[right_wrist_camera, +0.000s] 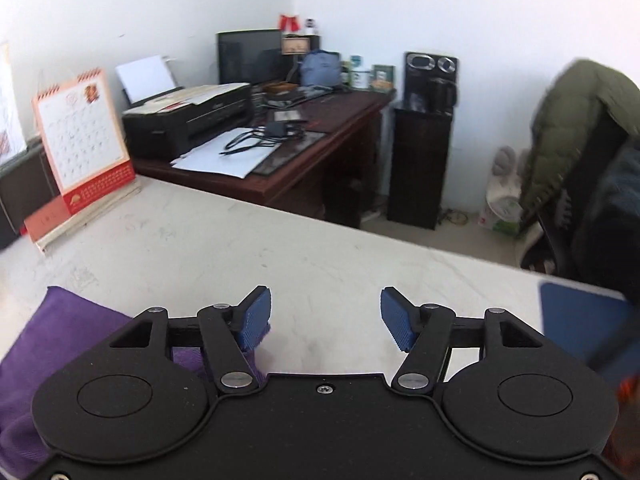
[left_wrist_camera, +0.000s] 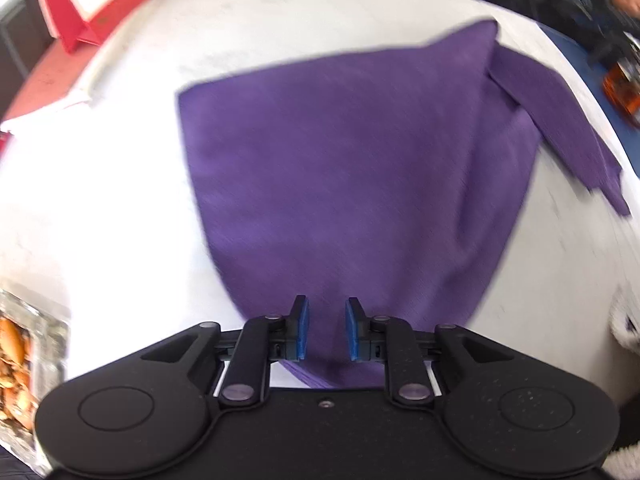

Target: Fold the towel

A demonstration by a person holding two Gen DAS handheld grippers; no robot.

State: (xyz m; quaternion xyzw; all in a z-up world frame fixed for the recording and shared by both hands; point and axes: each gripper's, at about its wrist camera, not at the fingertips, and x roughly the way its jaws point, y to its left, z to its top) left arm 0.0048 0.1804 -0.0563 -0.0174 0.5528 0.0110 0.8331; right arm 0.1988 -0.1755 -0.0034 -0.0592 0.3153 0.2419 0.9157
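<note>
Purple towel lay mid-frame on the white table, one rough fold made, right-hand flap askew; our left gripper stood slightly parted over its near corner, our right gripper wide apart, empty.

We see the towel spread on the table, a folded flap at its right edge. A calendar stands far left; what looks like a snack packet sits near-left.
</note>
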